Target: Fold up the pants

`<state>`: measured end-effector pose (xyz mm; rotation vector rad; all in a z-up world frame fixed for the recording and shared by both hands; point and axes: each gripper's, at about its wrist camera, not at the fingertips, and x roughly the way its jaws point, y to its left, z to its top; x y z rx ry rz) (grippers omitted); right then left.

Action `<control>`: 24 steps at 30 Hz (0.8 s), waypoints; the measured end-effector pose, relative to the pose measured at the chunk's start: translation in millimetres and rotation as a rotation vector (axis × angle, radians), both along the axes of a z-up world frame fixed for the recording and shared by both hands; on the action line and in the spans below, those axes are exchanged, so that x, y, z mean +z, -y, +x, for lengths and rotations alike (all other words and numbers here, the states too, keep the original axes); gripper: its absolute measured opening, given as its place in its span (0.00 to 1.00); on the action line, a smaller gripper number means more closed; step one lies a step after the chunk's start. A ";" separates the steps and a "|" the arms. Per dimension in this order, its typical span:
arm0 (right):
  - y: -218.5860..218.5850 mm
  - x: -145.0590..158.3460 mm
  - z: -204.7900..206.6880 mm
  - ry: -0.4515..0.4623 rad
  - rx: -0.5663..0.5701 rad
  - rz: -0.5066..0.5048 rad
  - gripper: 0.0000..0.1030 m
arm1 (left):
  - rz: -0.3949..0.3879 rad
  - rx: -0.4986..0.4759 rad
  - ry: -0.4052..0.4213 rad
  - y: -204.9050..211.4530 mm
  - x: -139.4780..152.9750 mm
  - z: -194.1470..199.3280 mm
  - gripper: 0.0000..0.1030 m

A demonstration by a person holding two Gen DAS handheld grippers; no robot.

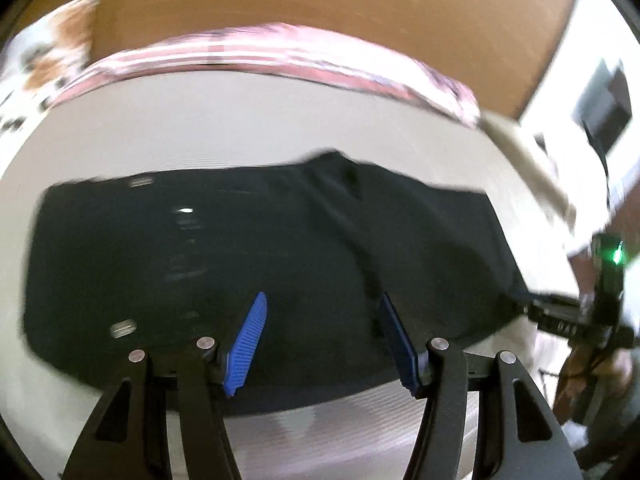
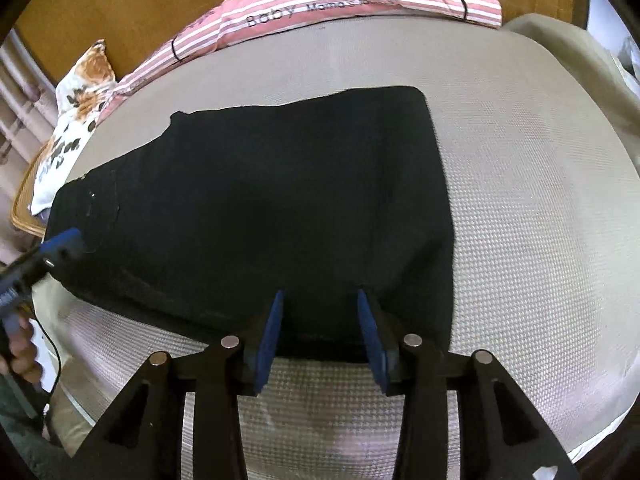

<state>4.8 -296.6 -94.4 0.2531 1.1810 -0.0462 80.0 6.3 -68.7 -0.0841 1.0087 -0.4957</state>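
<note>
My right gripper (image 2: 320, 300) stands parted with nothing pinched, its blue pads over the near edge of the black pants (image 2: 260, 200) at the lower middle of the frame. My left gripper (image 1: 322, 304) is likewise released, hovering above the same pants (image 1: 240, 260), which lie flat across the middle of the bed (image 2: 520, 200). A pink striped pillow (image 2: 360, 0) sits along the top edge.

Black pants (image 1: 248, 264) lie flat on the pale bed (image 1: 240, 128) – the left gripper (image 1: 320, 336) hovers above them, jaws apart (nothing between); a pink striped pillow (image 1: 280, 56) lies beyond.
</note>
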 end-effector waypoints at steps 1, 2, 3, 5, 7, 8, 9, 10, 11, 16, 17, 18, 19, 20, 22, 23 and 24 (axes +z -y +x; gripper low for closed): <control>-2.0 2.0 1.4 0.004 -0.004 0.005 0.38 | -0.017 0.041 -0.003 -15.4 2.8 0.5 0.58; -3.4 3.7 2.6 0.008 -0.006 0.007 0.40 | -0.045 0.098 -0.017 -36.7 5.0 1.1 0.58; -5.3 6.5 4.1 0.016 -0.010 0.009 0.44 | -0.073 0.140 -0.036 -53.5 5.5 1.7 0.58; -9.7 11.3 7.4 0.028 -0.007 0.018 0.46 | -0.133 0.225 -0.070 -86.0 5.4 1.0 0.58; -14.8 16.4 9.9 0.038 -0.002 0.031 0.51 | -0.188 0.309 -0.094 -114.9 2.9 -4.0 0.58; -16.6 18.2 11.1 0.042 0.000 0.036 0.54 | -0.211 0.347 -0.104 -128.4 0.5 -7.0 0.58; -18.7 20.3 12.4 0.049 0.000 0.042 0.58 | -0.228 0.383 -0.115 -139.6 -2.5 -8.9 0.58; -20.6 21.5 14.2 0.053 0.001 0.045 0.61 | -0.252 0.422 -0.130 -151.3 -6.6 -11.7 0.58; -22.9 23.3 15.3 0.057 0.004 0.050 0.61 | -0.276 0.444 -0.148 -158.8 -10.9 -13.4 0.58; -33.2 28.2 20.4 0.068 0.016 0.085 0.64 | -0.456 0.538 -0.260 -186.0 -36.3 -22.9 0.58; -34.7 28.6 20.5 0.070 0.018 0.087 0.64 | -0.486 0.559 -0.285 -190.9 -42.8 -24.2 0.58; -36.4 28.4 20.6 0.070 0.022 0.088 0.64 | -0.501 0.573 -0.301 -194.4 -46.9 -23.7 0.58; -38.7 27.8 21.5 0.067 0.026 0.090 0.64 | -0.513 0.586 -0.313 -196.8 -50.5 -23.7 0.58; -40.0 27.0 21.5 0.066 0.027 0.092 0.64 | -0.526 0.596 -0.322 -198.6 -53.4 -23.4 0.58; -42.3 25.6 21.5 0.062 0.030 0.097 0.64 | -0.539 0.605 -0.327 -201.1 -57.1 -22.9 0.58; -43.3 24.9 21.6 0.061 0.030 0.100 0.64 | -0.542 0.604 -0.331 -200.5 -59.0 -21.5 0.58; -44.3 24.3 21.4 0.059 0.030 0.102 0.64 | -0.546 0.601 -0.336 -199.6 -61.3 -20.0 0.58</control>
